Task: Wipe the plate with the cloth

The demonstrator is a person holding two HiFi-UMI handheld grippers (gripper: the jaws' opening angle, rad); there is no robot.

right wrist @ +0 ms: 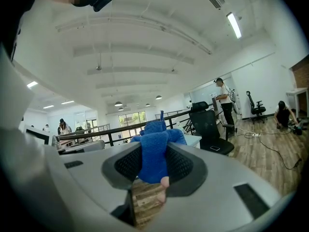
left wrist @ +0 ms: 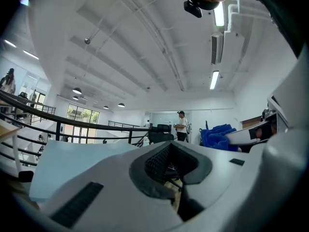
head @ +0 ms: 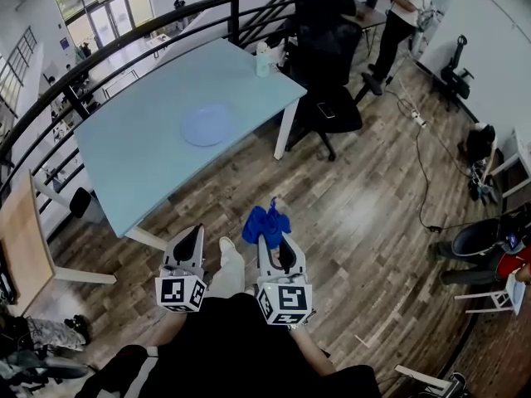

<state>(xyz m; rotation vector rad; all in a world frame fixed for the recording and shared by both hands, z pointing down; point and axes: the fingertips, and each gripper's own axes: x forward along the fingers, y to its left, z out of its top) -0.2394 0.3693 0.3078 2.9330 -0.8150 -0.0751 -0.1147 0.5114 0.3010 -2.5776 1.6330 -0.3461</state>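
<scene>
— Wood-plank floor [head: 365, 222] fills the head view, with a pale blue table [head: 133, 156] toward 11 o'clock beside a black railing [head: 166, 21]. Where's the plate?
— The plate [head: 207, 124] lies flat on that table, at 12 o'clock from both tools and well apart from them. Nothing touches it.
— And the tools?
— The left gripper [head: 193, 232] and right gripper [head: 276, 240] are held low, close to the person. A blue cloth [head: 265, 222] bunches out of the right one's tips.
— Left gripper view?
— Its tips are drawn together with nothing between them. The table [left wrist: 72, 163] sits at 9 o'clock and the cloth [left wrist: 219, 135] at 3 o'clock. The plate doesn't show.
— Right gripper view?
— Its jaws are clamped on the cloth [right wrist: 154, 153]. A fold is pinched between the pads, and the rest spills past the tips toward 12 o'clock.
— Which step, then?
— I'd judge it the approach: cloth in hand, wiping not yet begun. The next move calls for closing on the table, then lowering the cloth flat onto the plate without loosening the grip. The empty left tool could steady the rim, since a light plate may slide.
</scene>
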